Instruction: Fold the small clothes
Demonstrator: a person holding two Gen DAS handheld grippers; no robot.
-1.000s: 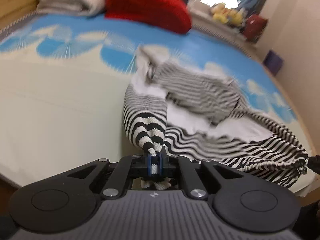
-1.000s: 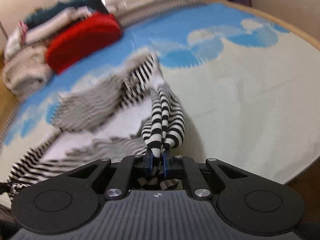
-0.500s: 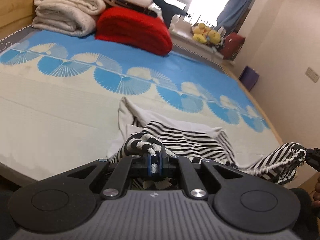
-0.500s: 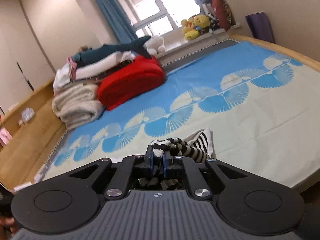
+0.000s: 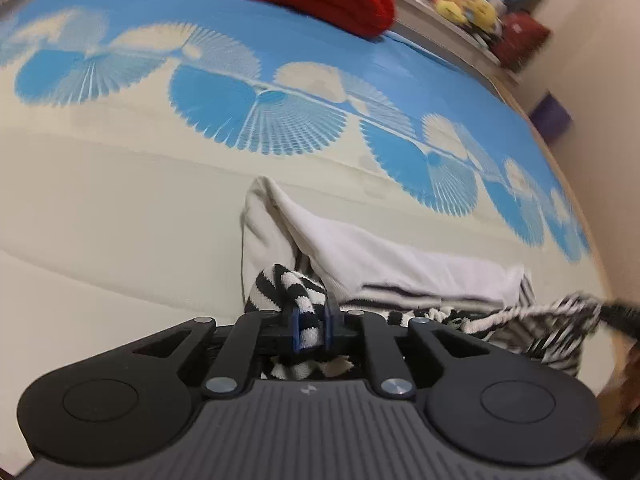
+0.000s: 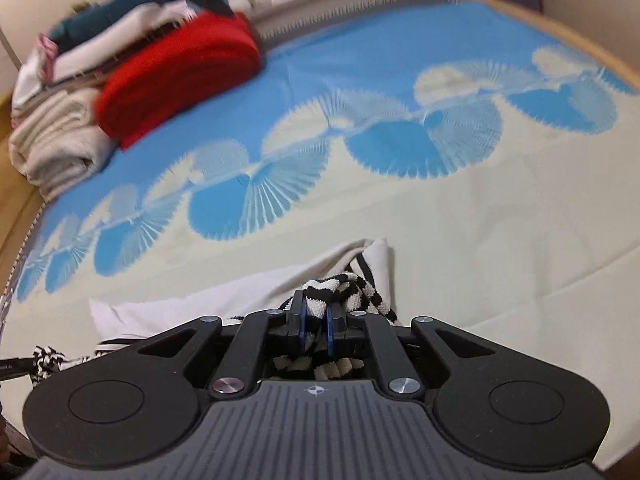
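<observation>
A black-and-white striped garment [image 5: 380,256] lies folded on the bed mat [image 5: 120,200] near its front edge, its white inner side up. My left gripper [image 5: 311,326] has the pads on a bunched striped corner [image 5: 288,288], and its jaws are opening with the cloth still between them. In the right wrist view, my right gripper [image 6: 314,326] is shut on the other striped corner [image 6: 348,288], with the white fold of the garment [image 6: 240,296] stretching left. The garment sags between the two grippers.
A red folded blanket [image 6: 180,76] and stacked pale towels [image 6: 56,148] sit at the far end of the mat. Plush toys [image 5: 464,4] line the window sill. A purple object [image 5: 554,116] stands by the wall. The bed's wooden edge [image 6: 592,44] rims the mat.
Both grippers pulled the garment back toward the front edge and sank toward the mat. The garment went from spread out to folded over, white side up.
</observation>
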